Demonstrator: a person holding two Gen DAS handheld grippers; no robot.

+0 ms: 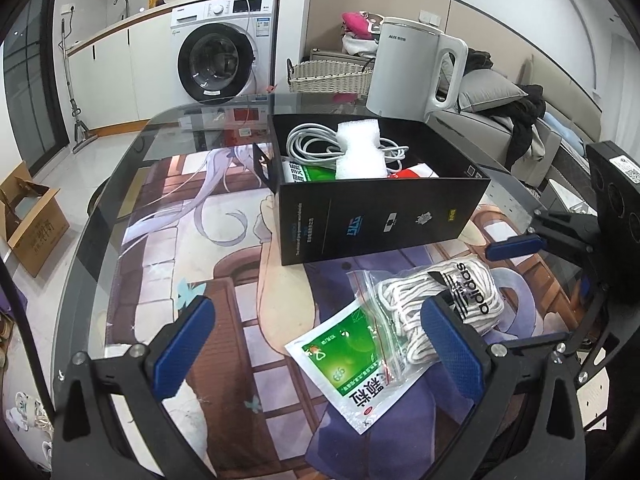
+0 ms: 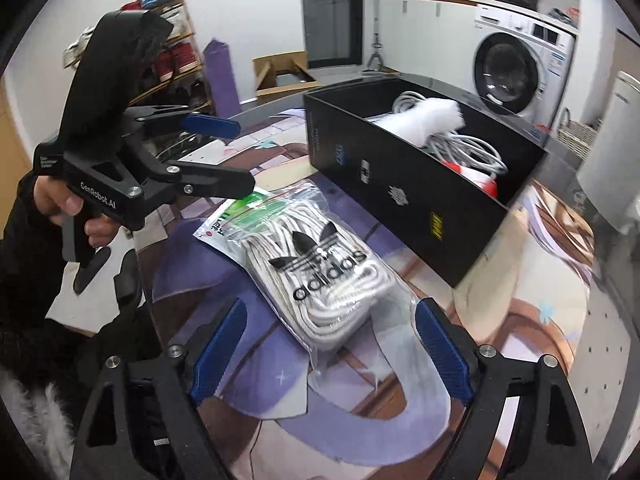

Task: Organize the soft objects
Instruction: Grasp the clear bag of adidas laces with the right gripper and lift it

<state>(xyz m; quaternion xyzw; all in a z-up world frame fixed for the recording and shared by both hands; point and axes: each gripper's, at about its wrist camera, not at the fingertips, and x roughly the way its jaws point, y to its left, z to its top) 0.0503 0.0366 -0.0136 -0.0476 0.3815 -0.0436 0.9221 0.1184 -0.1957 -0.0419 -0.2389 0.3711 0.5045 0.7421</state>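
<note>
Room: a home laundry and living corner, with a washing machine (image 1: 218, 62) behind a glass-topped desk (image 1: 120, 216) laid over an illustrated mat.
Right gripper (image 2: 330, 350): spread wide and holding nothing; it hovers low with the near end of the bag of white cord between its blue pads, lined up as if for a grasp along the bag's narrow width, though no pad touches it.
Left gripper (image 1: 316, 344): also spread wide and empty; in the right wrist view it hangs above the far end of the bag, likely waiting its turn rather than crowding the same item.
Bag of white cord (image 2: 320, 276): a clear zip bag printed with a black logo, lying flat on the desk just in front of the box, overlapping the green packet.
Green packet (image 1: 344, 360): flat on the desk, partly under the bag, so it probably gets picked second.
Black box (image 1: 384, 208): open-topped, standing just behind the loose items; it already holds a coiled white cable (image 1: 308, 140), a white foam piece (image 1: 358, 148) and more packets, which suggests it is the collecting place.
Kettle (image 1: 412, 72): white, standing behind the box, apart from the sorting.
</note>
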